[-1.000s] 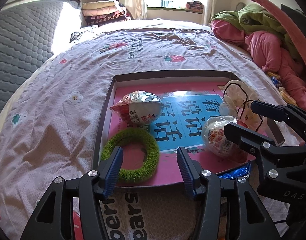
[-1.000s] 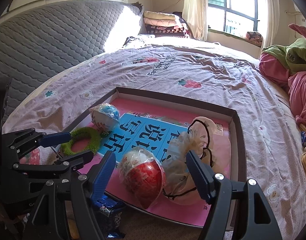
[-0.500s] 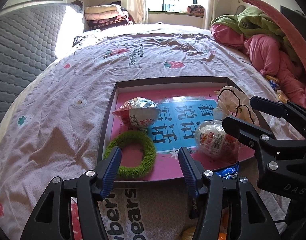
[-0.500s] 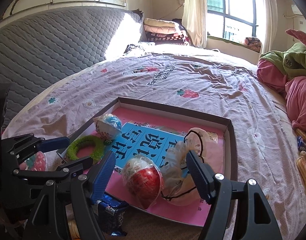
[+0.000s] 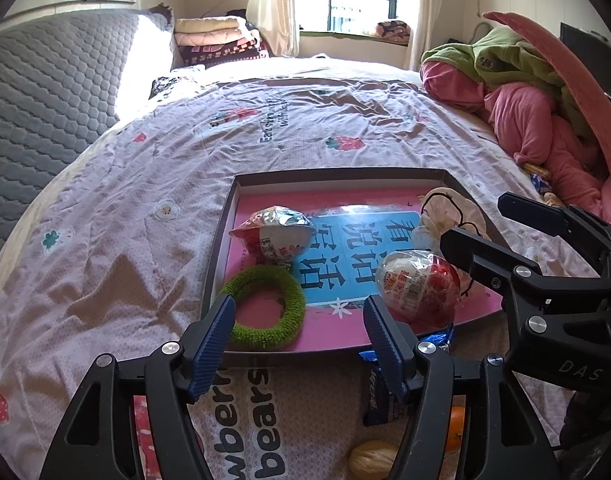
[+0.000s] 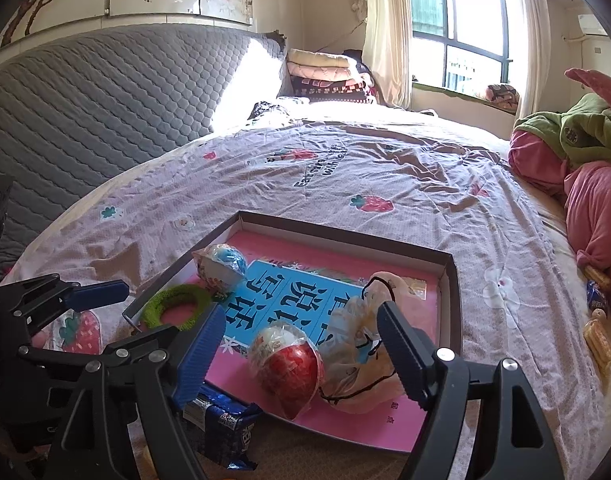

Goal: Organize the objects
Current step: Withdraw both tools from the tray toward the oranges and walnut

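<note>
In the left wrist view, the blue snack packet (image 5: 379,392) at lower centre is mostly covered by a finger of the left hand-held gripper (image 5: 299,326), its print unreadable. At the bottom edge, an orange fruit (image 5: 454,428) shows only as a sliver behind the gripper frame, and a pale round thing (image 5: 371,456) is cut off by the frame's edge; what it is cannot be told. In the right wrist view, small wrapped snacks (image 6: 597,336) at the right edge are too distorted to identify.
</note>
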### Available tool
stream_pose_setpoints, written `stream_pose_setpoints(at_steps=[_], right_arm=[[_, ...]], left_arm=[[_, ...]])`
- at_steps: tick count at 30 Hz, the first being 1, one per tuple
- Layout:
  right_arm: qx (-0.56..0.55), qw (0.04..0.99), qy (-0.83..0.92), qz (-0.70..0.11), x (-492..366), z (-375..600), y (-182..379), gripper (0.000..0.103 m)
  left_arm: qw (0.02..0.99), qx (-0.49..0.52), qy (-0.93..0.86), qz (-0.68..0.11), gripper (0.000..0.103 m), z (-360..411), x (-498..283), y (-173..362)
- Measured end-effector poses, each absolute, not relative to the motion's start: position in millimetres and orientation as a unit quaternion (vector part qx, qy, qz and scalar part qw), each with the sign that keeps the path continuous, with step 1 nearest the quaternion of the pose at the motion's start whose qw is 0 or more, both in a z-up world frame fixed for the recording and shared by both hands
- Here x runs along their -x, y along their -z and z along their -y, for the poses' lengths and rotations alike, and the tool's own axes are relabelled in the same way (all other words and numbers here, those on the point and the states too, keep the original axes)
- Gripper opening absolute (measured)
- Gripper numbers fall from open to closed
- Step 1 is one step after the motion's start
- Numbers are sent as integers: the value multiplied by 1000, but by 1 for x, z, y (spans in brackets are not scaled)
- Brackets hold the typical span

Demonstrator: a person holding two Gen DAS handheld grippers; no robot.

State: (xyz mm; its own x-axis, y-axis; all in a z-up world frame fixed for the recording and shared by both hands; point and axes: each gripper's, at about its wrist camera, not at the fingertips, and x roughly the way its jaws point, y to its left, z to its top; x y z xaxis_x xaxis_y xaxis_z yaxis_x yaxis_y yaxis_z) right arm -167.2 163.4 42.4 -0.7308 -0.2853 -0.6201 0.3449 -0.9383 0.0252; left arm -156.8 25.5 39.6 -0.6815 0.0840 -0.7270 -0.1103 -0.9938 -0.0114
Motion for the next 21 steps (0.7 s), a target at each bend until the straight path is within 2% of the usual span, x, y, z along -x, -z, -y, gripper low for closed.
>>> stream_pose_setpoints(at_steps=[21], right_arm=[[-269,174,946,-42,132,-175,-77,81]], left_arm=[[46,369,-928,-5,69,-25,125,-66]])
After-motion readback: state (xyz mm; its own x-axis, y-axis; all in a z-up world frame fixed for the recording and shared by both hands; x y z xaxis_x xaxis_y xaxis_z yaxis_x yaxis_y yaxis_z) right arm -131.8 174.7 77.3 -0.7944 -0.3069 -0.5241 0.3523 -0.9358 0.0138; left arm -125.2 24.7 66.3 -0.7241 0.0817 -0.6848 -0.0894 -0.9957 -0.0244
